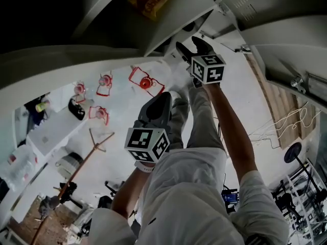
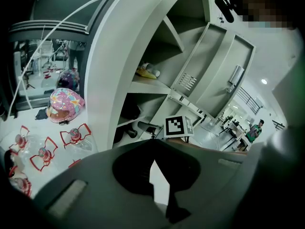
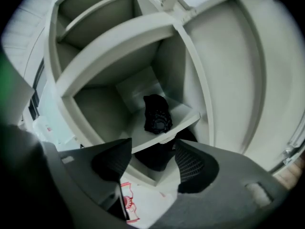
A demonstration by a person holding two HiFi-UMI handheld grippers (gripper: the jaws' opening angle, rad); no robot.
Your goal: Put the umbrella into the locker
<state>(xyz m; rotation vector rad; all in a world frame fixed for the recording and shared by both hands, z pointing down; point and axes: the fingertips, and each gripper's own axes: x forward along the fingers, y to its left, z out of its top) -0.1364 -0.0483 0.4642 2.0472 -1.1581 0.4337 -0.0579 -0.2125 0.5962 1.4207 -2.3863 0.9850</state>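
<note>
Pale locker (image 3: 119,46) compartments filled the background, with white floor (image 1: 120,103) beneath them. Your right gripper (image 3: 153,143) stood with its jaws well apart and nothing between the pads, aimed into the open compartments. Straight ahead of it, just above its tips, what looked like the black folded umbrella (image 3: 157,112) lay on a shelf (image 3: 185,114), already inside the locker and clear of the jaws. Its long axis seemed to run back into the compartment, with one end facing you. A second dark thing (image 3: 153,160) sat in the compartment below, too dim to name. Your left gripper (image 1: 156,108) hung back, farther from the locker, its jaws closed on nothing. The right hand was plainly the nearer one, so any last nudge would probably fall to it.
</note>
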